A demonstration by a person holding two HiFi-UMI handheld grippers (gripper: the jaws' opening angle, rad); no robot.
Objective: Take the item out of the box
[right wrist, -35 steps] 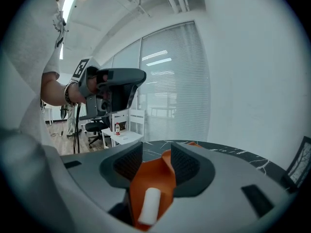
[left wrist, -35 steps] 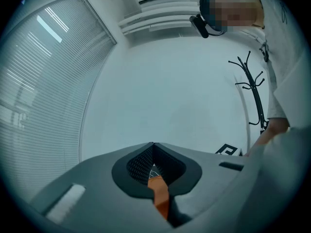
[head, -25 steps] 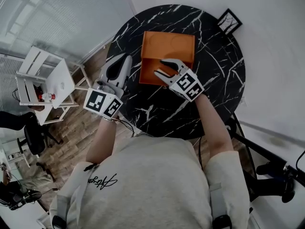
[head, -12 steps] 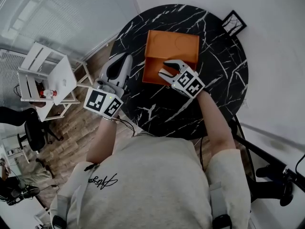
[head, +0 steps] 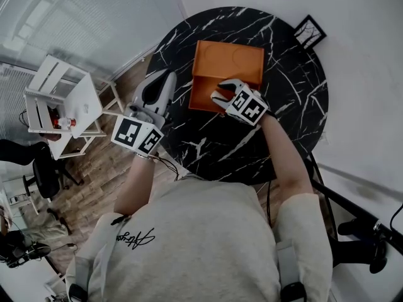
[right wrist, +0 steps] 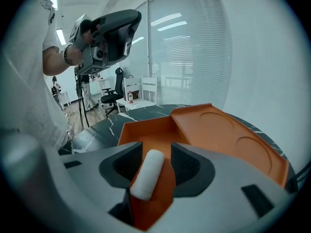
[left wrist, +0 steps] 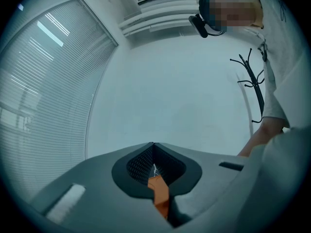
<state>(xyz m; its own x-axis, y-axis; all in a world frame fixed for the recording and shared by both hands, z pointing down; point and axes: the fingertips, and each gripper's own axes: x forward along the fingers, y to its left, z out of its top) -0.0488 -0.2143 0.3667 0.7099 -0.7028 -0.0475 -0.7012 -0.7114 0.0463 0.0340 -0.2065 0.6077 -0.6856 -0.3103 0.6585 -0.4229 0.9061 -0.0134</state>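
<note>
1. Black marble table (head: 289,99) fills the middle of the head view, with the orange box (head: 203,93) lying open on it and its lid (head: 230,58) folded flat away from me.
2. My right gripper (right wrist: 155,161) is down in the box with its jaws apart, one on each side of the white roll (right wrist: 147,174). There is a gap on the right side, so I judge nothing is clamped yet.
3. That roll is the item. It lies on the box floor (right wrist: 146,130), lengthwise between the pads.
4. My left gripper (head: 165,78) is off to the left near the table edge, clear of the box. Its jaws are pressed together on nothing.
5. I read this as the grasp step: positioned, not yet closed.
6. Next I need a gentle squeeze on the roll, which looks soft, and then a straight lift clear of the box walls. If the box rides up, the left gripper could steady it.
</note>
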